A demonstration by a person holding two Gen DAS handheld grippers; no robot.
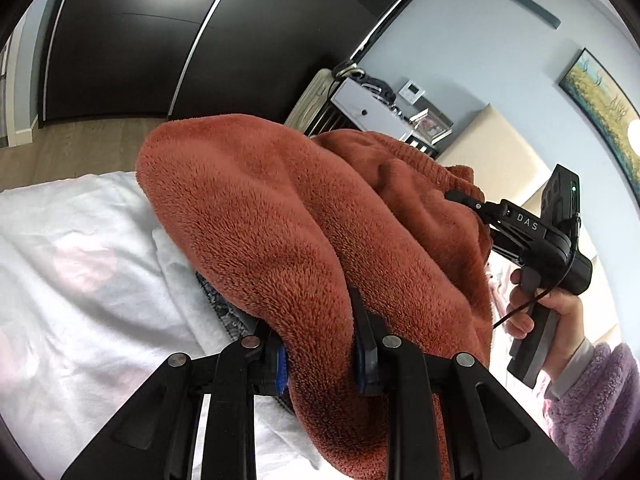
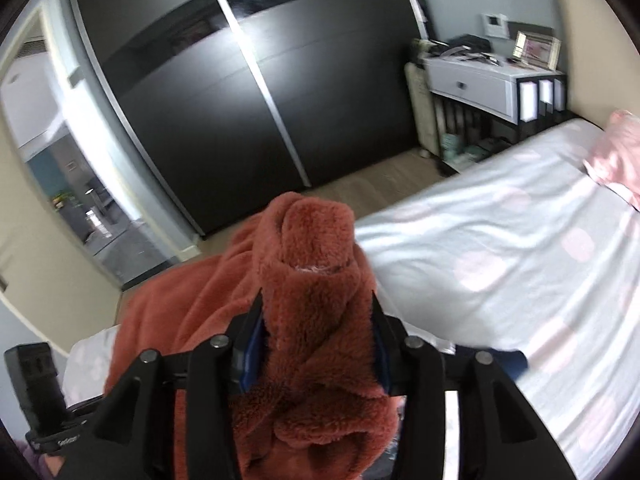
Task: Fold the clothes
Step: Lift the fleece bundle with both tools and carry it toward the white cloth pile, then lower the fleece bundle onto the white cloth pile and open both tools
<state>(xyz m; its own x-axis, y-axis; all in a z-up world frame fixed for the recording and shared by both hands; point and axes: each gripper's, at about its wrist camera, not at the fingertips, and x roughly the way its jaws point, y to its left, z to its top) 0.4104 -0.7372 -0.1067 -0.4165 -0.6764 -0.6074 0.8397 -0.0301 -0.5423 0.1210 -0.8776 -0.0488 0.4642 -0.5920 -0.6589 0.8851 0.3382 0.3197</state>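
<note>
A rust-orange fleece garment (image 1: 260, 208) hangs bunched between both grippers above the bed. My left gripper (image 1: 320, 356) is shut on a thick fold of it, blue pads pressing each side. In the left wrist view the right gripper (image 1: 464, 198) bites the garment's far ribbed edge, held by a hand (image 1: 548, 312) in a purple fleece sleeve. In the right wrist view my right gripper (image 2: 316, 332) is shut on a rolled bunch of the same fleece garment (image 2: 316, 280), which trails down to the left. The left gripper's body (image 2: 36, 384) shows at the lower left.
A bed with a white, pink-spotted sheet (image 2: 500, 248) lies below, with a pink pillow (image 2: 616, 152) at its head. White folded cloth (image 1: 180, 264) and a dark patterned item (image 1: 224, 308) lie under the garment. A dark sliding wardrobe (image 2: 224, 92), a white bedside table (image 2: 480, 84) and wood floor (image 1: 80, 148) stand beyond.
</note>
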